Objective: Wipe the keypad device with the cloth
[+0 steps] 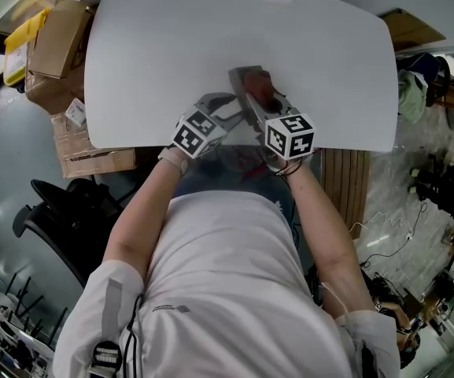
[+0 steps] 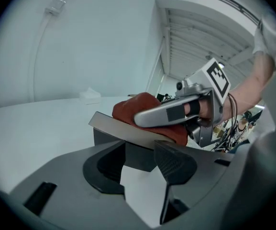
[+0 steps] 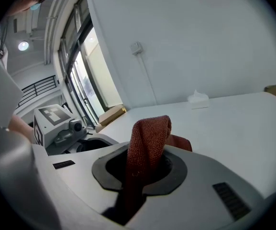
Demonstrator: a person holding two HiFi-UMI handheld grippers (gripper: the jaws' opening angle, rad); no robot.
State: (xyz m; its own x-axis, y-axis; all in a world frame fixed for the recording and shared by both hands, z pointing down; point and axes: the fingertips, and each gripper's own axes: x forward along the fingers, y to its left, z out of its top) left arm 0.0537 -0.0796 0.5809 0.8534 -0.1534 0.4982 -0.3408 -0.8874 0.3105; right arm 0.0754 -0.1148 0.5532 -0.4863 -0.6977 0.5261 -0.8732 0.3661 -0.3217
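A dark grey keypad device [image 1: 242, 81] with a sloped lighter top [image 2: 116, 127] stands near the white table's [image 1: 164, 46] front edge. My left gripper [image 1: 225, 110] has its jaws round the device's near end [image 2: 140, 159], with the ribbed pad [image 2: 176, 162] against the device's side. My right gripper [image 1: 264, 101] is shut on a rust-red cloth [image 3: 149, 133] that stands up between its jaws. In the left gripper view the cloth [image 2: 133, 108] lies bunched on the device's top under the right gripper's finger [image 2: 169, 113].
Cardboard boxes [image 1: 61, 46] are stacked left of the table and a black chair [image 1: 61, 211] stands below them. A small white crumpled object [image 3: 198, 97] lies far back on the table. Cables and clutter [image 1: 439, 179] cover the floor at right.
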